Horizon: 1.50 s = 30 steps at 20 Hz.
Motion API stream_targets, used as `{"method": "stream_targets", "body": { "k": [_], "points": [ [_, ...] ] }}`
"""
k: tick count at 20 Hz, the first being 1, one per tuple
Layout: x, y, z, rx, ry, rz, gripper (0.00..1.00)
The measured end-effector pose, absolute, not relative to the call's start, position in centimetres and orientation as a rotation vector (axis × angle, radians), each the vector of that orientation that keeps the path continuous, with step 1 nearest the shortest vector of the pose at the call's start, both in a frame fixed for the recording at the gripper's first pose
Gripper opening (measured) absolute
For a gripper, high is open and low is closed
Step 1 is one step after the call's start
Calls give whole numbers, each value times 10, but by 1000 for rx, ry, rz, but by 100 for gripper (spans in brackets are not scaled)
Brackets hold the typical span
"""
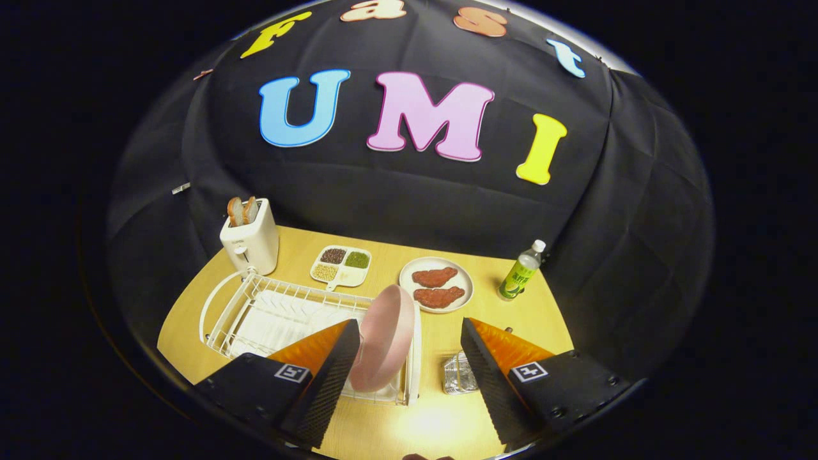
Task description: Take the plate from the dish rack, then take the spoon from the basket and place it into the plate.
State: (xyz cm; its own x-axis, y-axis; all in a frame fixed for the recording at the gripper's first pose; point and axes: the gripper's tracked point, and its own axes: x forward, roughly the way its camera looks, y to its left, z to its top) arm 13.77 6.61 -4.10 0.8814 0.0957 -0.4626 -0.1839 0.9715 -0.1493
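Clearly the first step is in hand: the pink plate (386, 338) stands on edge at the right end of the white wire dish rack (255, 313), and the gripper (409, 377) hovers above it with its fingers spread wide and holding nothing. The plate sits between the fingers but much nearer the left one, whose inner face lies right beside the plate's rim; whether they touch I cannot tell.

By my reading, the next move calls for shifting left so the plate's upper rim is centred in the gap, then closing on that thin edge and lifting straight up out of the rack's slots. A tilted pull could catch the rack's end wall.

For the spoon, the small wire basket (459, 374) sits on the desk (383, 428) just right of the rack, partly hidden behind the right finger; its contents are too unclear to name.

Open room is the bare strip of desk ahead of the fingers, between rack and basket. Farther back stand a toaster (250, 239) with bread, a divided dish of beans (340, 265), a plate of meat pieces (436, 284) and a green bottle (521, 271) near the desk's far right edge.
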Motion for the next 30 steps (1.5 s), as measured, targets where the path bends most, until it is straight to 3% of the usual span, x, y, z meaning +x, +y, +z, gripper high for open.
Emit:
{"method": "stream_targets", "body": {
  "k": [8,13,16,17,23,30],
  "points": [
    [186,56,-92,-374,584,59,94],
    [194,57,-118,-428,651,24,74],
    [194,61,-129,-361,710,-1,51],
    [197,63,-131,-344,719,-5,39],
    [196,62,-128,-347,736,-54,23],
    [210,59,-92,-439,626,-84,17]
  ]
}}
